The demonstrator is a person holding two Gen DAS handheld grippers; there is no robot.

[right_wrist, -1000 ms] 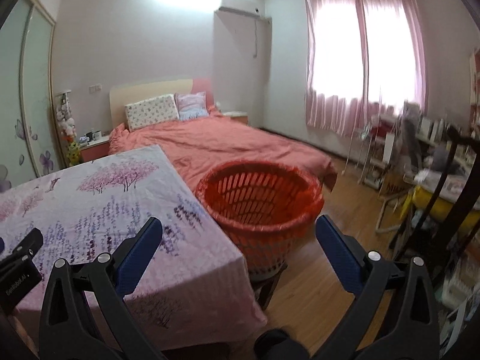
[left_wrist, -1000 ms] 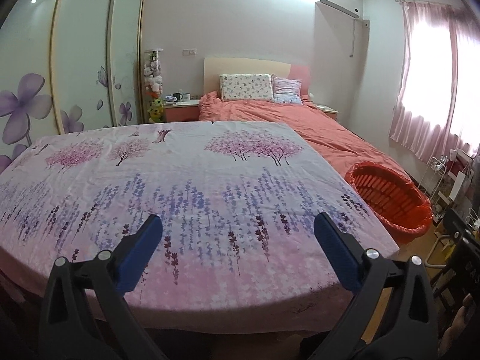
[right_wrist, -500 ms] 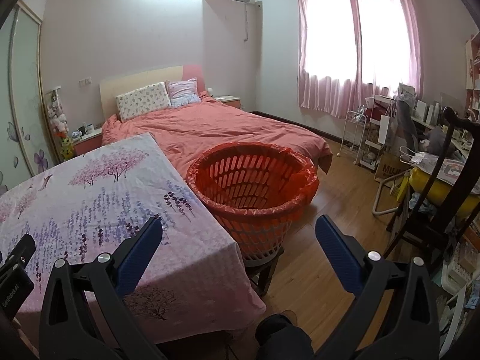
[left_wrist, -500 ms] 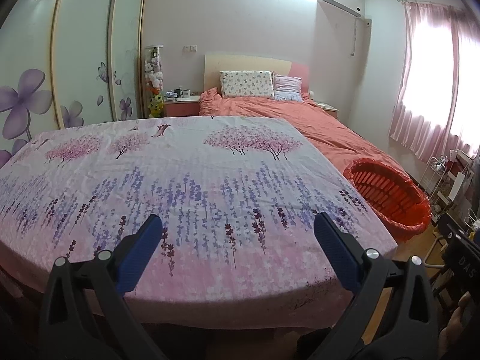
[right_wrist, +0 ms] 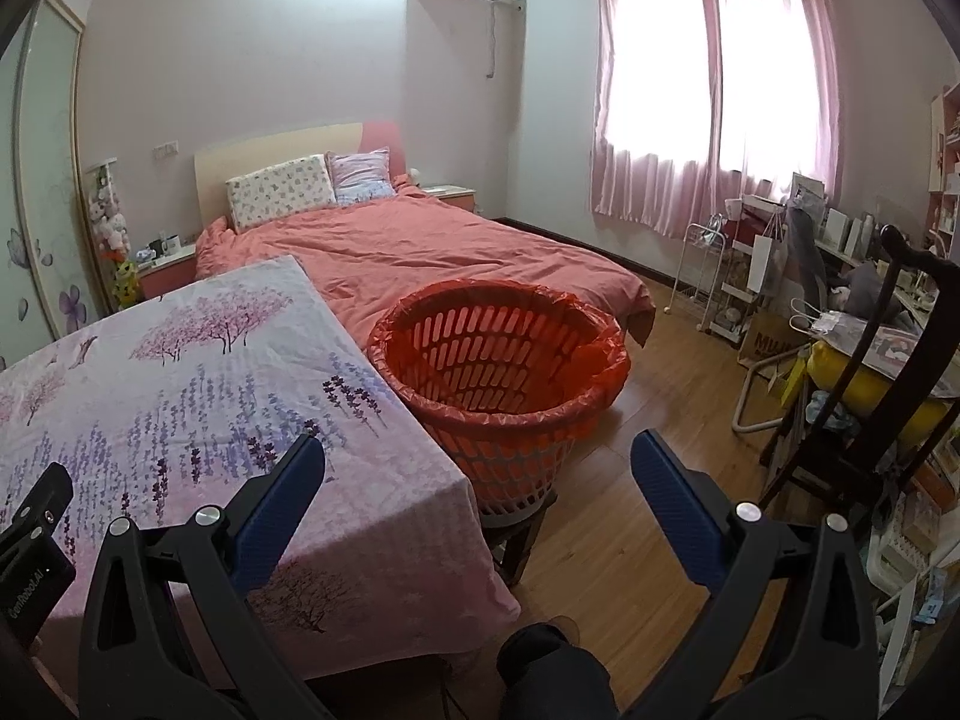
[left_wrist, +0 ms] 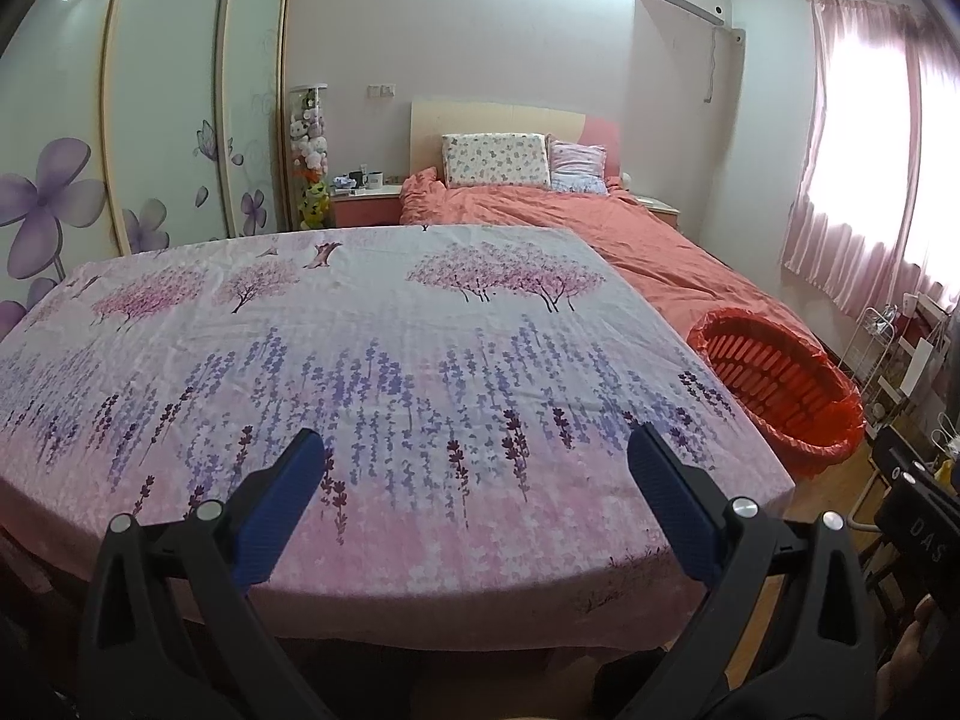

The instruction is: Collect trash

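Observation:
An orange slotted basket lined with an orange bag (right_wrist: 498, 372) stands on a low stool right of the table; it also shows in the left wrist view (left_wrist: 780, 384). It looks empty. My left gripper (left_wrist: 474, 480) is open and empty above the near edge of the table with the floral cloth (left_wrist: 360, 360). My right gripper (right_wrist: 477, 483) is open and empty, just in front of the basket, over the table's right corner (right_wrist: 384, 516). No trash shows on the cloth.
A bed with an orange cover (right_wrist: 432, 252) lies behind the table and basket. A dark chair (right_wrist: 870, 420), a yellow item and cluttered shelves stand at the right. Wooden floor (right_wrist: 648, 396) lies between. A wardrobe (left_wrist: 150, 120) lines the left wall.
Both grippers have drawn back and risen a little; the table and basket sit lower and farther in view. The jaws stay open.

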